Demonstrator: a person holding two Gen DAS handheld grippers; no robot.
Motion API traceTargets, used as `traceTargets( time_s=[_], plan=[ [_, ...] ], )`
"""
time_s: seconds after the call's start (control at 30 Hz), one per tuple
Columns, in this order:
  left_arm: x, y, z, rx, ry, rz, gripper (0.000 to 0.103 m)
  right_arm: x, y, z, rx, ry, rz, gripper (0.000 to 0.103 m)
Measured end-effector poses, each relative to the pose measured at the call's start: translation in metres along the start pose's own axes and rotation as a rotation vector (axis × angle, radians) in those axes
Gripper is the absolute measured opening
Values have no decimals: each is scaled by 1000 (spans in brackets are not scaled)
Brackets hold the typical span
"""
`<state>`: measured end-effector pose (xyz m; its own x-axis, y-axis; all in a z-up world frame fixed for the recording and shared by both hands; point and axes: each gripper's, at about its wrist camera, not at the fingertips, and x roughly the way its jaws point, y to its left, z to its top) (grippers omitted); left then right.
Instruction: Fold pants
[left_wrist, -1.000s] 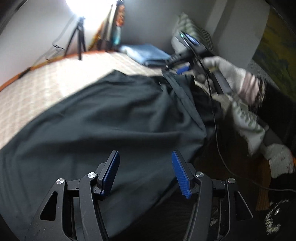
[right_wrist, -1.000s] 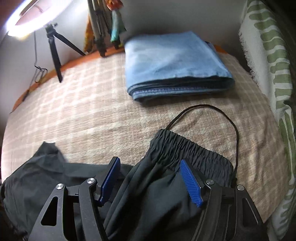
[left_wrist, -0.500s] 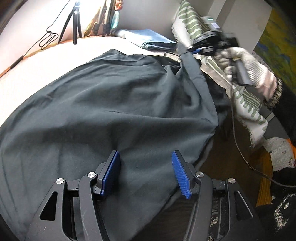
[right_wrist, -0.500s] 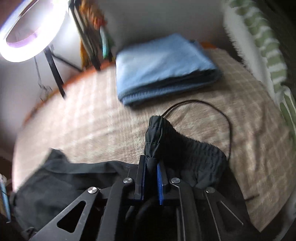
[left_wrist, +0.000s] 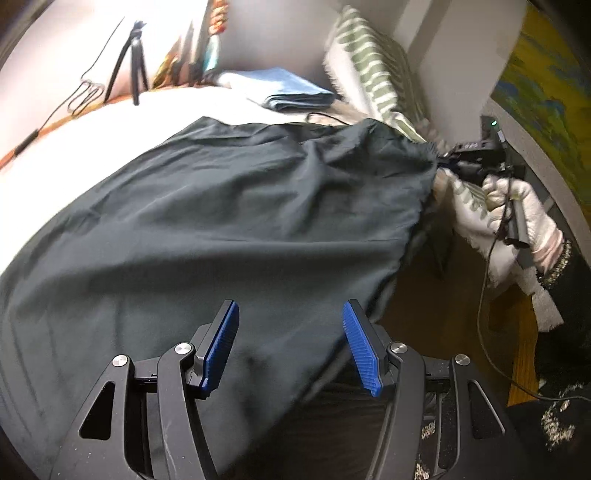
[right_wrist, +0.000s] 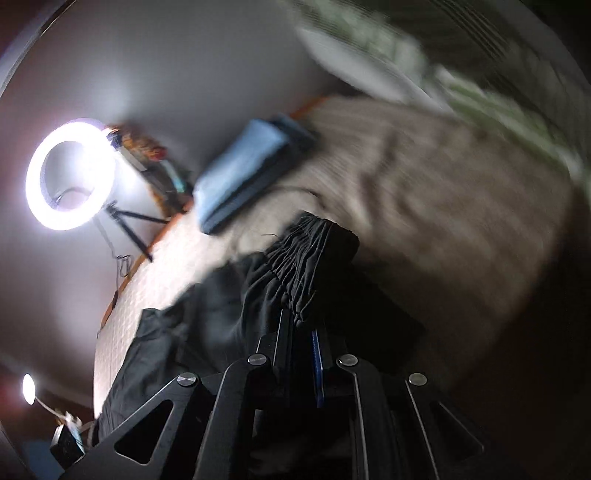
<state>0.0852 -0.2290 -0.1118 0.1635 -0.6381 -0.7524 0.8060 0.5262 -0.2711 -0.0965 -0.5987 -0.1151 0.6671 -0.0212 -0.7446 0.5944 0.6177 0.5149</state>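
Observation:
Dark grey pants (left_wrist: 229, 206) lie spread over the bed. My left gripper (left_wrist: 291, 343) is open and empty, hovering just above the near part of the pants by the bed's edge. My right gripper (right_wrist: 301, 334) is shut on the gathered elastic waistband (right_wrist: 306, 254) of the pants and holds it lifted and pulled to the right, off the bed's side. It also shows in the left wrist view (left_wrist: 448, 160), held in a white-gloved hand, with the pants drawn taut towards it.
A folded blue garment (left_wrist: 291, 90) lies at the far end of the checked bed cover (right_wrist: 424, 184). A ring light (right_wrist: 70, 173) on a tripod stands at the back left. A green-striped white cloth (left_wrist: 373, 70) hangs at the right. A black cable (left_wrist: 491, 332) trails over the wooden floor.
My right gripper closed on the waistband, then lifted and pulled it to the right, tilting strongly. The pants stretched out to the right. My left gripper stayed open over the pants.

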Motion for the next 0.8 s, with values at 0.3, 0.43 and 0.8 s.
traceTargets(
  time_s=[0.3,0.43,0.8],
  plan=[
    [33,-50,-2,246,83,38,58,1,-15,-18,6,27,33,44],
    [49,-55,-5,302,105,95,58,-7,-22,-21,7,-12,-12,68],
    [47,-54,-2,334,76,13,4,22,-39,-11,152,7,74,59]
  ],
)
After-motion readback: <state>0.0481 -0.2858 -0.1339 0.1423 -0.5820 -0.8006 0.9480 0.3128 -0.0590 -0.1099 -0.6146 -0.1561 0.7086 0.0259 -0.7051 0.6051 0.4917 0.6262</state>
